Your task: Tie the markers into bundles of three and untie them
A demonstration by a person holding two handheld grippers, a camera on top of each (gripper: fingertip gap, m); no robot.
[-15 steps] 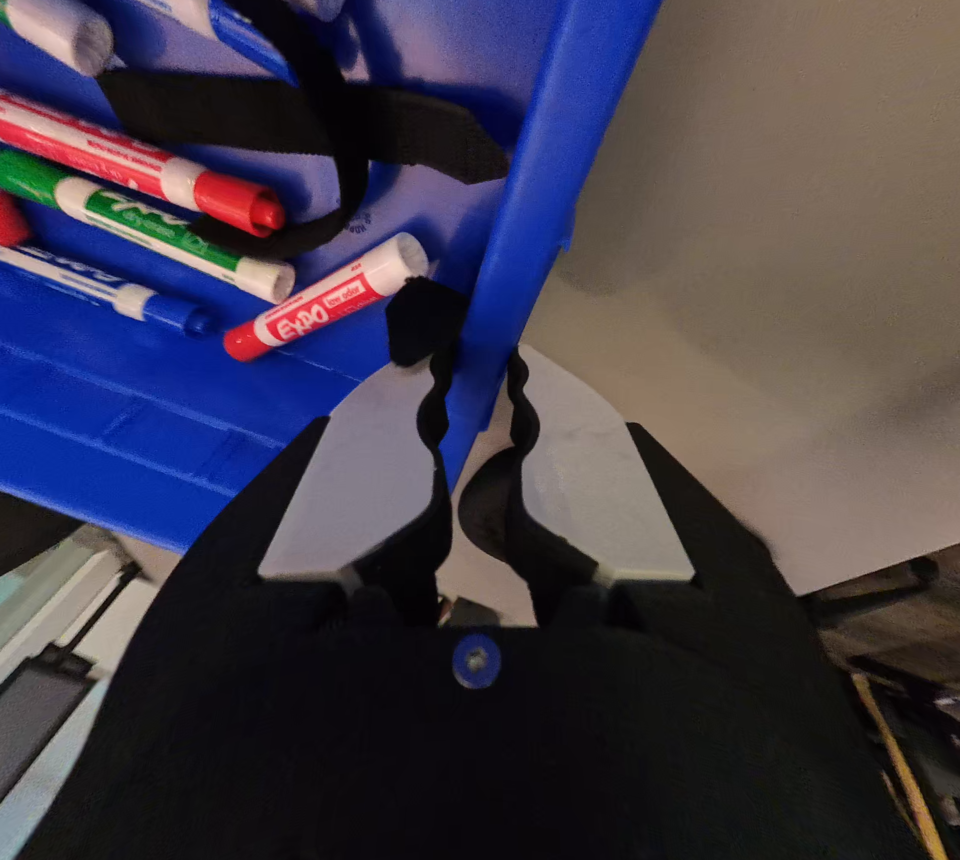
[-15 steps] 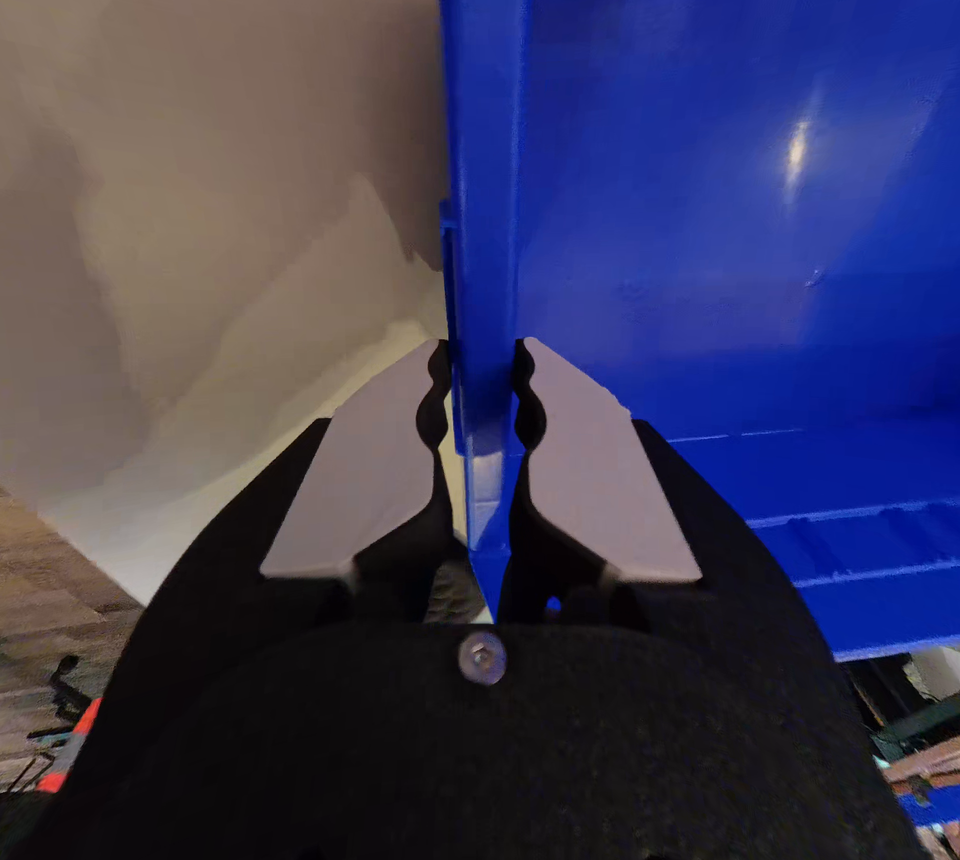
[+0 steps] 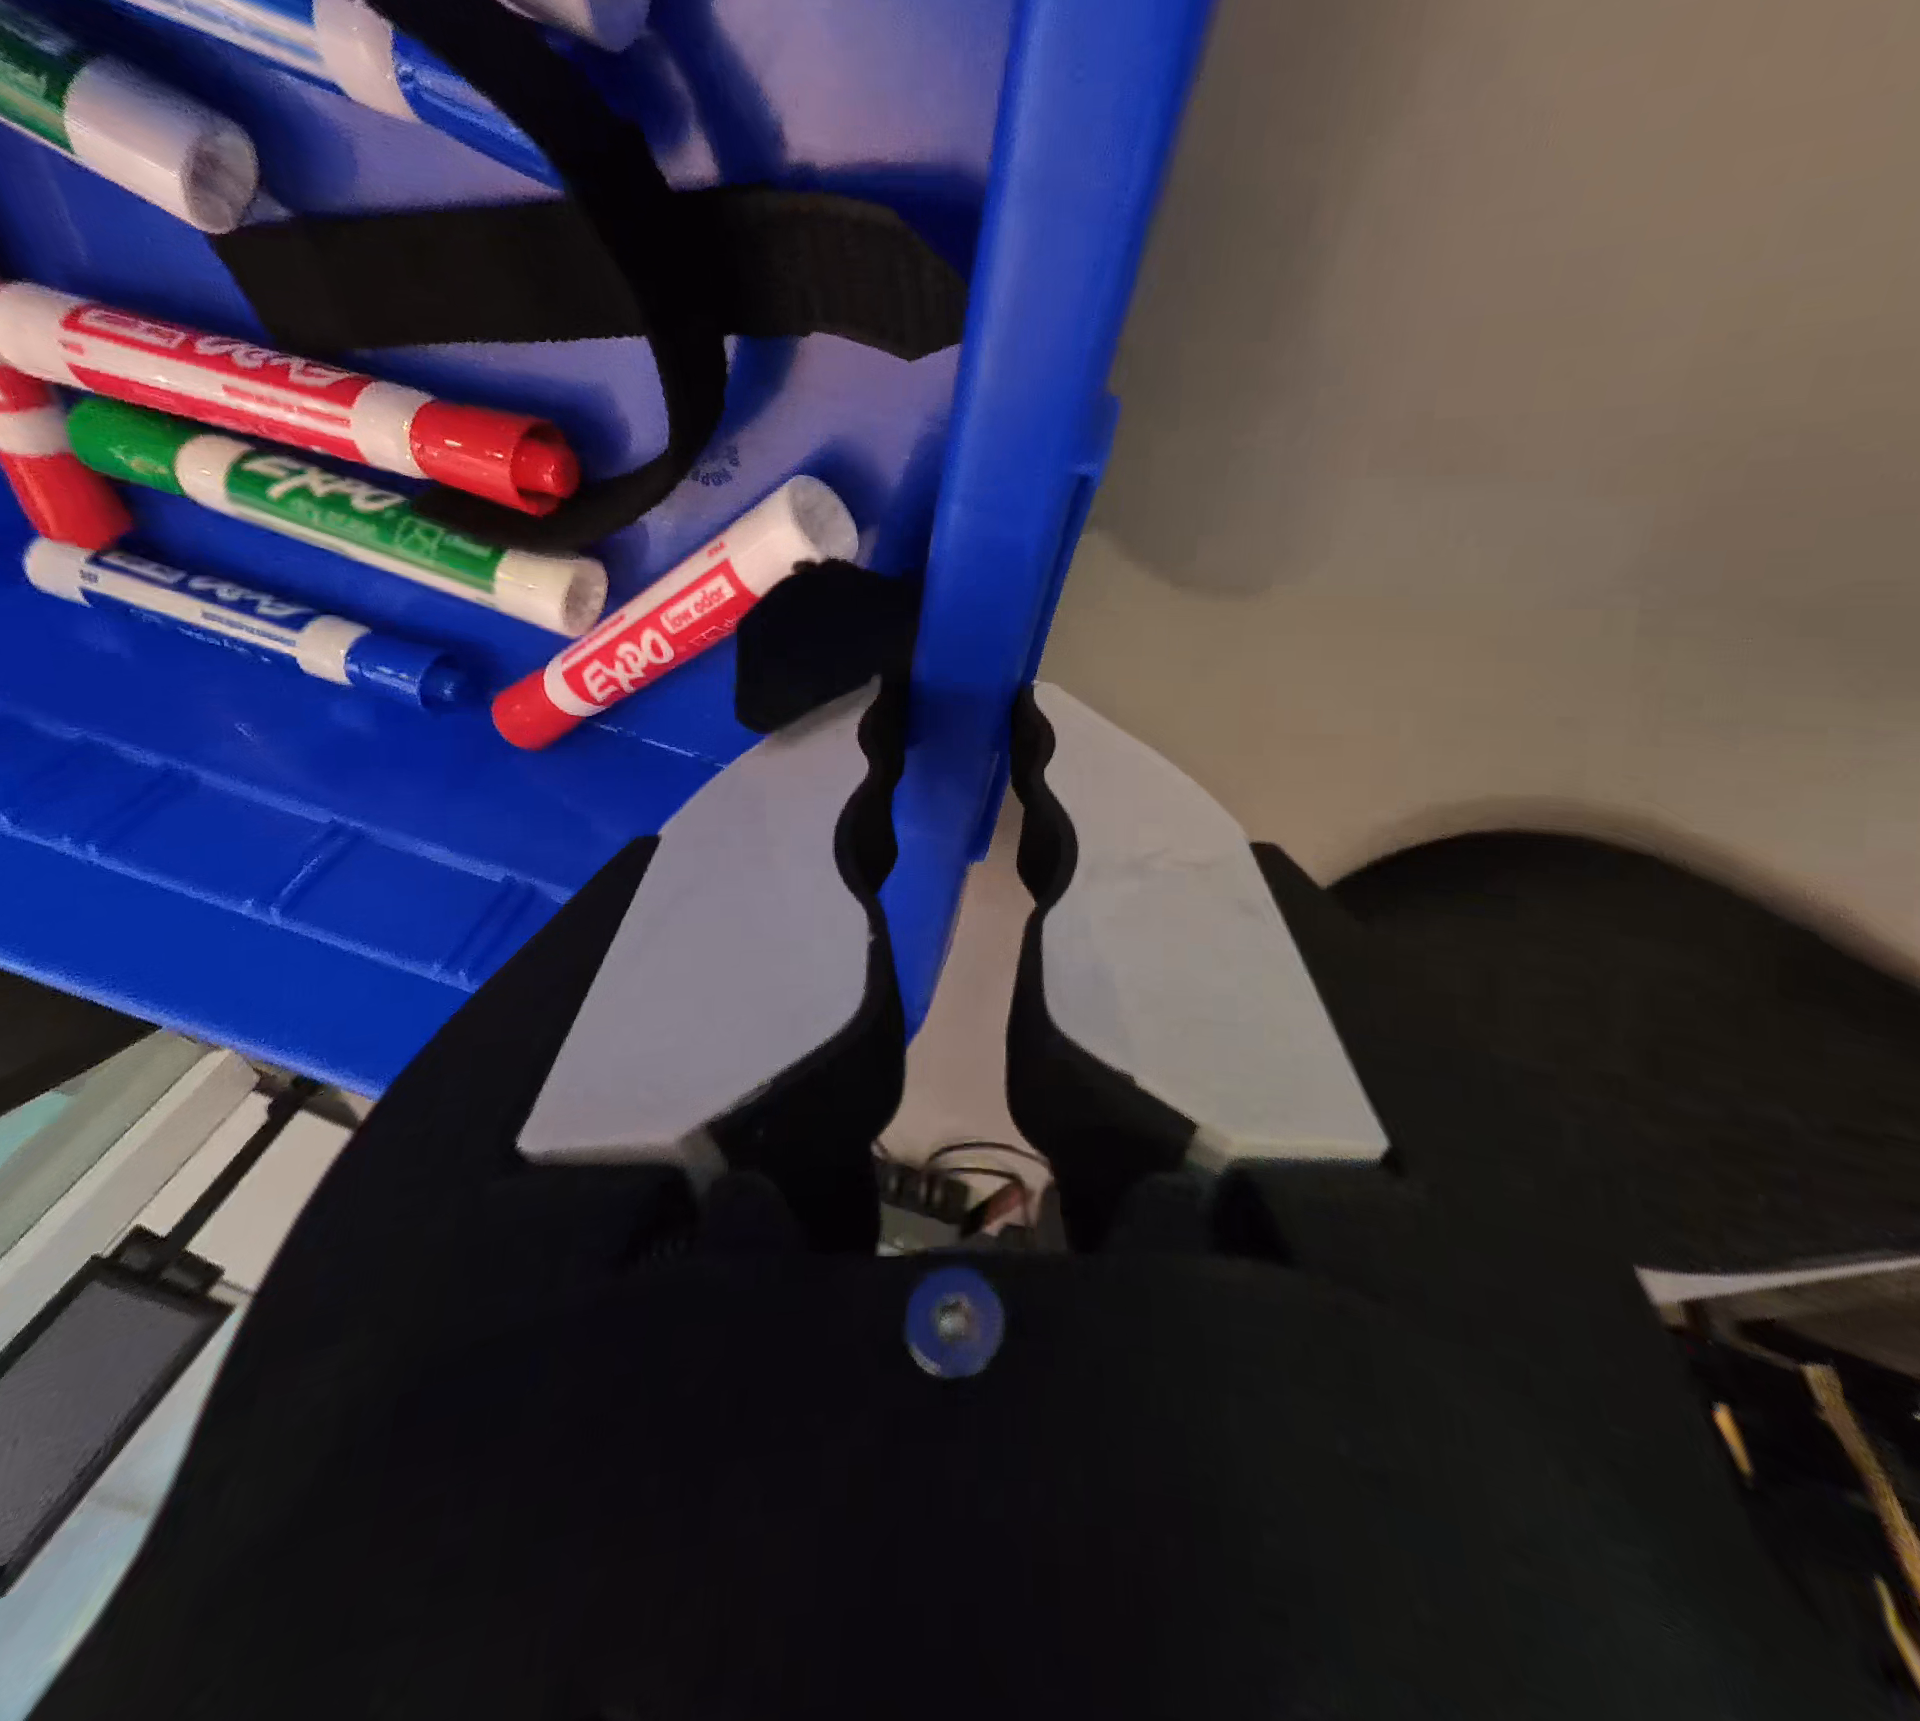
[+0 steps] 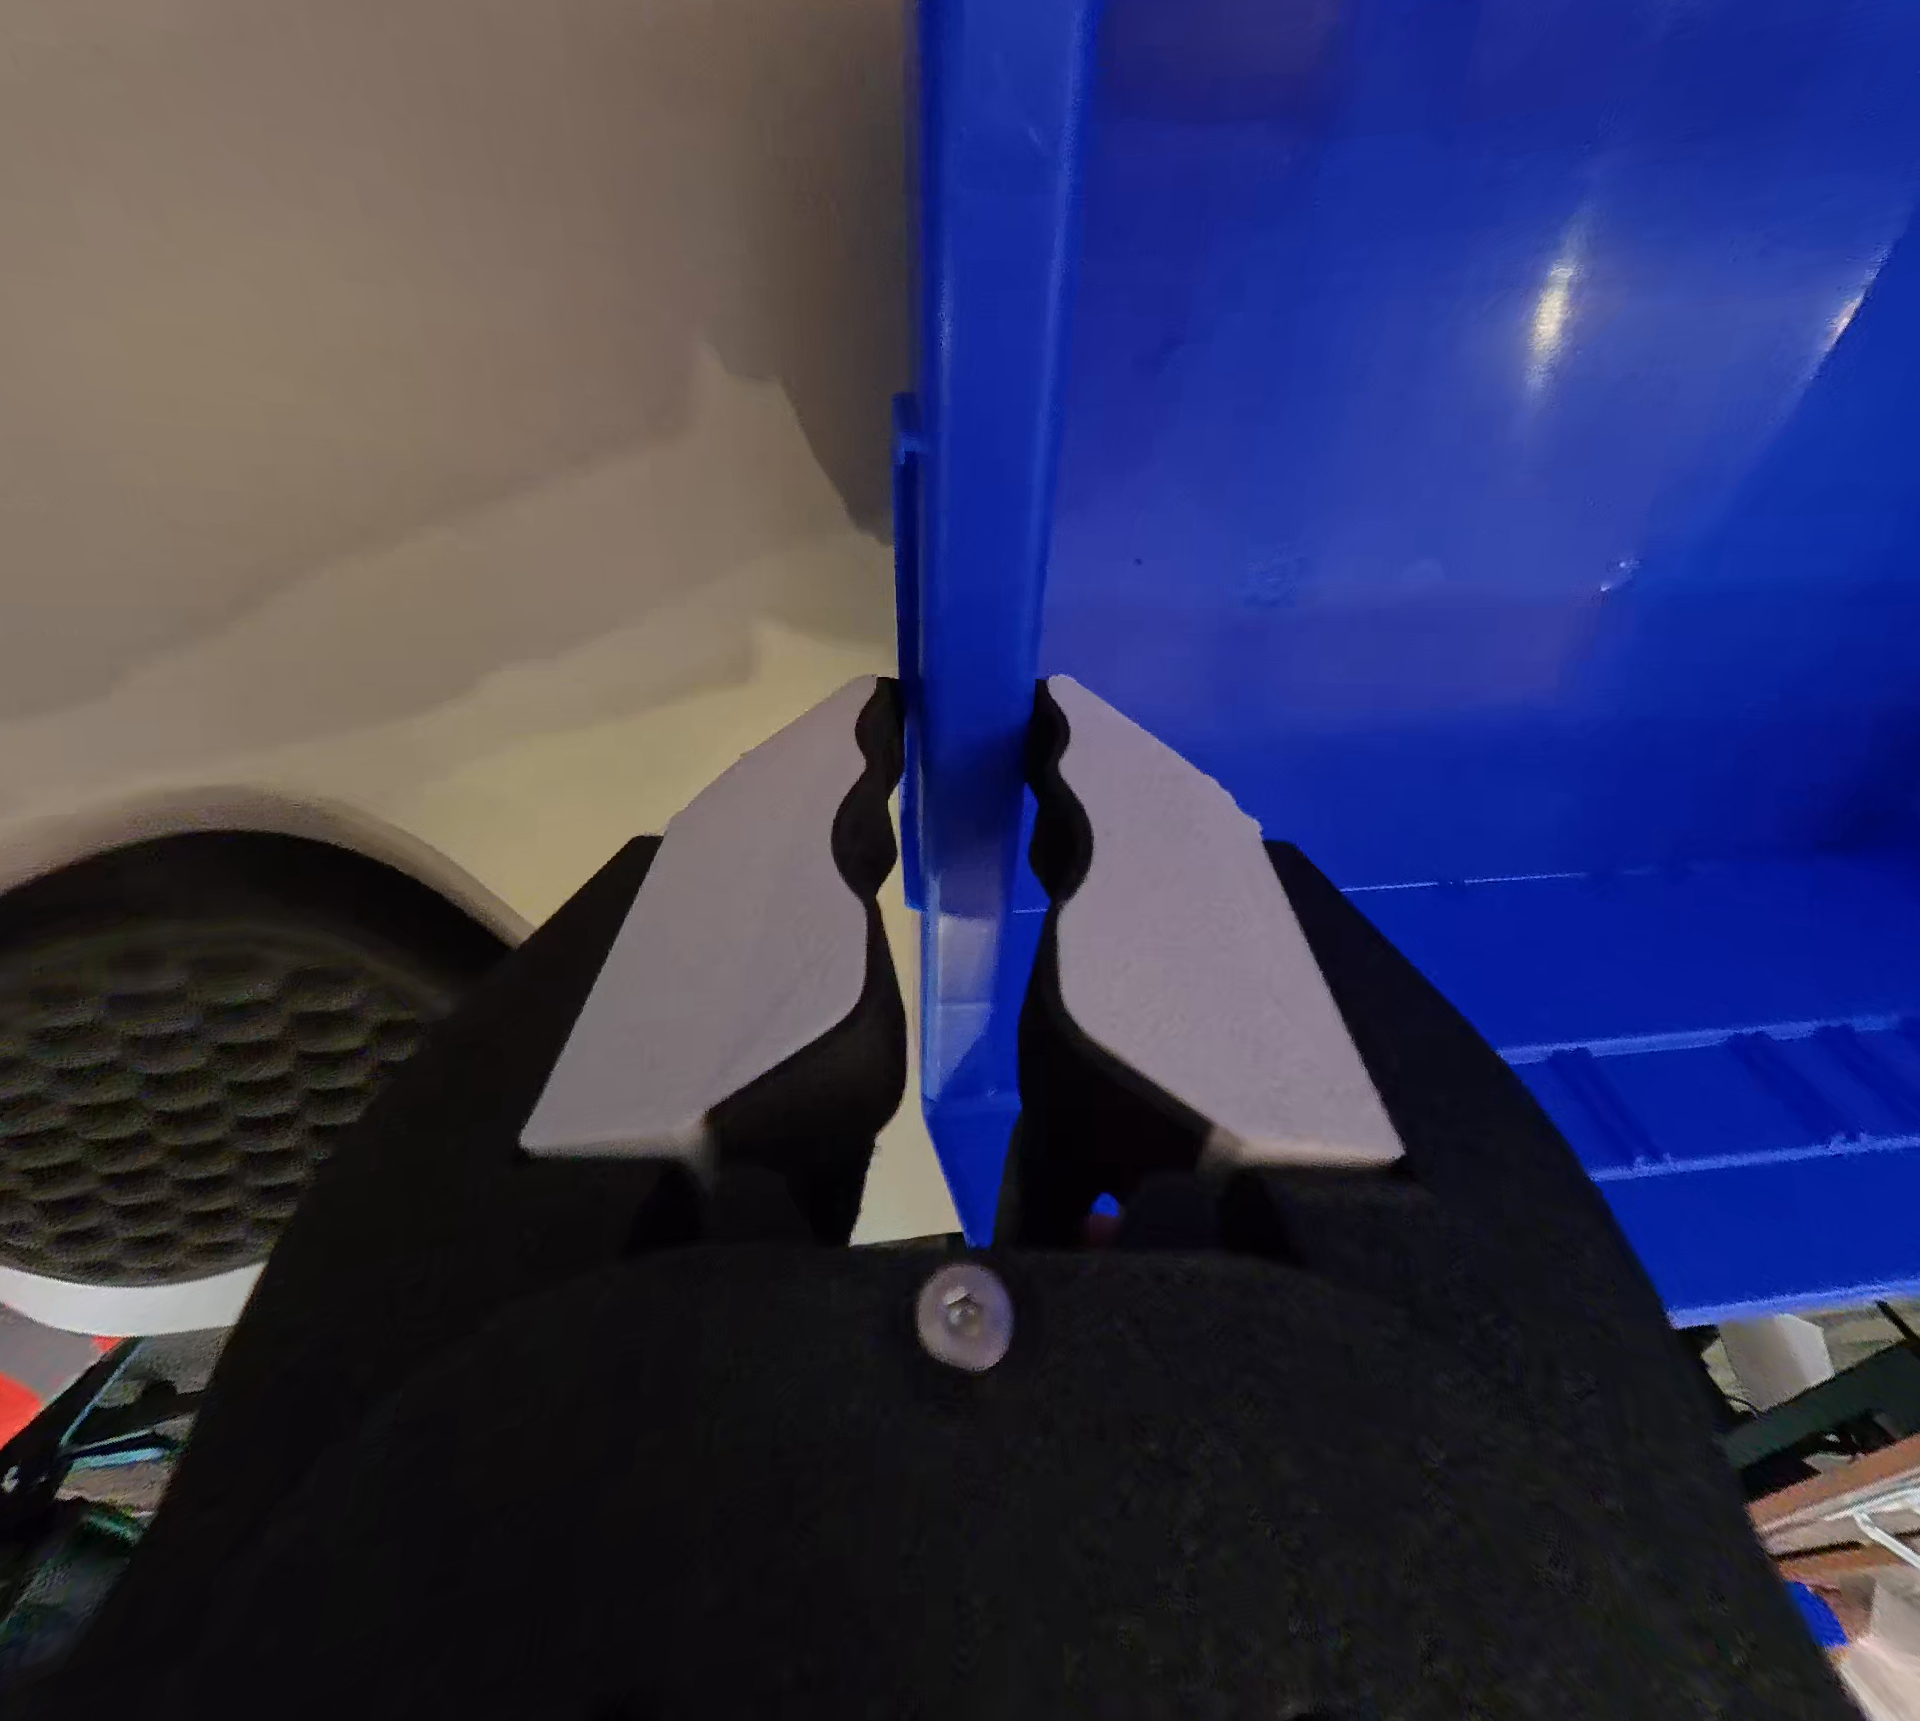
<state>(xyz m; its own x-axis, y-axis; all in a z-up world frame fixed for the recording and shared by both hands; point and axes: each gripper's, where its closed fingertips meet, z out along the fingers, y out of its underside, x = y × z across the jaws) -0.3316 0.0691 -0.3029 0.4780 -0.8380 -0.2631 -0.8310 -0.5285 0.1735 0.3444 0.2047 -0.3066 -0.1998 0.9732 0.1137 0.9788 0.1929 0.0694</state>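
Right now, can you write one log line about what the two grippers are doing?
left gripper: shut on blue plastic bin wall | right gripper: shut on opposite wall | loose markers, black straps: inside, unbundled

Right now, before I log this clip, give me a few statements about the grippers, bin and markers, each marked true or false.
1. The left gripper is clamped on the blue bin's wall. True.
2. The right gripper holds a marker. False: it grips the bin's edge.
3. Loose black straps lie among the markers in the bin. True.
4. All the markers are red. False: green and blue ones lie there too.
5. The markers are outside the bin. False: they lie inside it.
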